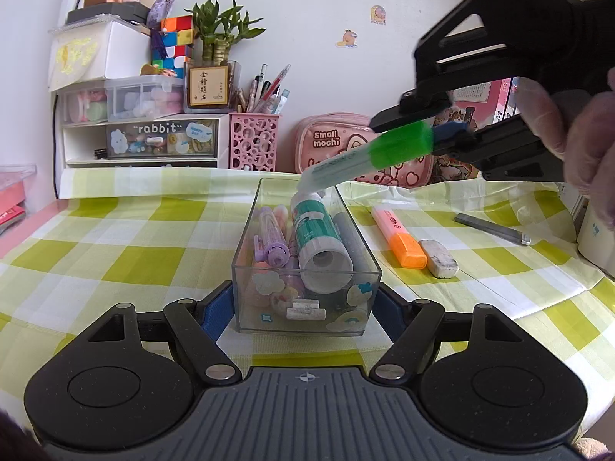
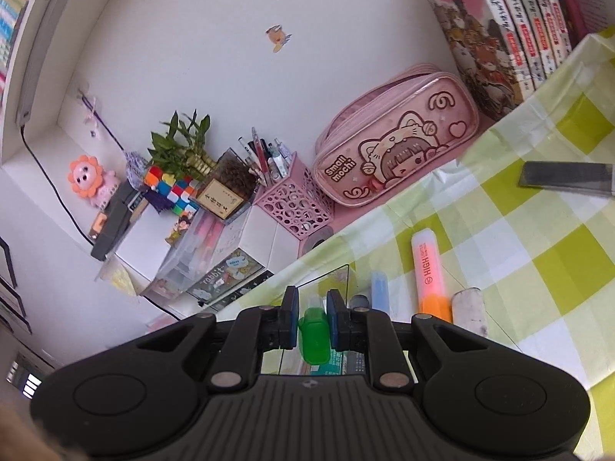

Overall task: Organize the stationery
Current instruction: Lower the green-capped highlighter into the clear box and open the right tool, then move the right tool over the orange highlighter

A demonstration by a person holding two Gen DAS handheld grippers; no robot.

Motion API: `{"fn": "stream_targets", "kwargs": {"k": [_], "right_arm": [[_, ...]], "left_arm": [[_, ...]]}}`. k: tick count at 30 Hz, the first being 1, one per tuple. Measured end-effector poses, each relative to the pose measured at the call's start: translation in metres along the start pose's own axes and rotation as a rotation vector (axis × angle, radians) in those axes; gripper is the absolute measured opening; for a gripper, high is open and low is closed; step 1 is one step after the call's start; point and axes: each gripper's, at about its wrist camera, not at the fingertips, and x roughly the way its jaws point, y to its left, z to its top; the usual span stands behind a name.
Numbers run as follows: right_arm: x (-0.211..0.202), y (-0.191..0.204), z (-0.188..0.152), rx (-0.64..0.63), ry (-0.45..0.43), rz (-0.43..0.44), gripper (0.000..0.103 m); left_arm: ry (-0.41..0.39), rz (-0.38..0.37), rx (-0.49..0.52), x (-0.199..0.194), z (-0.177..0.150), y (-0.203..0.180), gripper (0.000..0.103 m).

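Note:
A clear plastic box (image 1: pixel 246 269) sits on the checked cloth, holding a green-and-white glue bottle (image 1: pixel 319 238), a purple pen (image 1: pixel 271 240) and other stationery. My left gripper (image 1: pixel 307 307) is shut on the box's near end, its blue pads against both side walls. My right gripper (image 1: pixel 442 130) is shut on a green highlighter (image 1: pixel 369 157), tilted down with its white end over the box's far end. In the right wrist view the highlighter's green cap (image 2: pixel 314 332) sits between the pads of that gripper (image 2: pixel 313 320). An orange highlighter (image 1: pixel 399 236), a white eraser (image 1: pixel 438 257) and a grey bar (image 1: pixel 492 228) lie right of the box.
A pink pen holder (image 1: pixel 253 140), a pink pencil case (image 1: pixel 346 142), drawer units (image 1: pixel 138 130) and a plant (image 1: pixel 215 38) stand along the back wall. Books (image 2: pixel 511 19) stand at the back right. A white container (image 1: pixel 597 234) is at the right edge.

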Motion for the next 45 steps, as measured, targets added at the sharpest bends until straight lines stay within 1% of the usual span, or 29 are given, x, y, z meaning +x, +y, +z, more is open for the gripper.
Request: {"fn": "stream_targets", "kwargs": {"k": [1, 2, 4, 9, 11, 14, 15, 18, 25, 34, 35, 37, 39, 45], "right_arm": [[0.005, 0.004, -0.003, -0.02, 0.009, -0.01, 0.02], [0.009, 0.008, -0.007, -0.044, 0.023, -0.022, 0.017], [0.015, 0.012, -0.013, -0.072, 0.047, -0.031, 0.017], [0.024, 0.018, -0.022, -0.095, 0.104, -0.03, 0.017], [0.026, 0.02, -0.026, -0.098, 0.131, -0.011, 0.017], [0.029, 0.023, -0.03, -0.089, 0.187, 0.047, 0.016], [0.029, 0.025, -0.031, -0.095, 0.191, 0.048, 0.016], [0.027, 0.025, -0.031, -0.116, 0.182, 0.023, 0.016], [0.02, 0.016, -0.024, -0.084, 0.172, 0.039, 0.017], [0.001, -0.001, -0.009, -0.036, 0.121, 0.039, 0.017], [-0.001, -0.004, -0.007, -0.031, 0.115, 0.037, 0.018], [-0.004, -0.011, -0.004, -0.016, 0.103, 0.025, 0.024], [-0.008, -0.019, -0.001, 0.003, 0.087, 0.006, 0.038], [-0.013, -0.045, 0.005, 0.066, 0.065, -0.056, 0.049]], "left_arm": [[0.0, 0.0, 0.0, 0.0, 0.0, 0.0, 0.074], [0.0, 0.0, 0.0, 0.0, 0.0, 0.0, 0.074], [0.0, -0.002, 0.0, 0.0, 0.0, 0.0, 0.074], [0.0, -0.003, 0.002, 0.001, 0.0, -0.001, 0.074], [0.0, -0.003, 0.001, 0.001, 0.0, -0.001, 0.074], [0.0, -0.002, 0.002, 0.001, 0.0, -0.001, 0.074], [0.0, -0.003, 0.002, 0.001, 0.0, -0.001, 0.074], [0.0, -0.003, 0.002, 0.001, 0.0, -0.001, 0.074], [0.0, -0.003, 0.002, 0.001, 0.0, -0.001, 0.074], [0.0, -0.003, 0.002, 0.001, 0.0, -0.001, 0.074], [0.0, -0.003, 0.002, 0.001, 0.0, -0.001, 0.074], [0.0, -0.003, 0.002, 0.002, 0.0, -0.002, 0.074], [0.0, -0.003, 0.002, 0.001, 0.0, -0.001, 0.074], [0.0, -0.003, 0.002, 0.001, 0.0, -0.001, 0.074]]}}
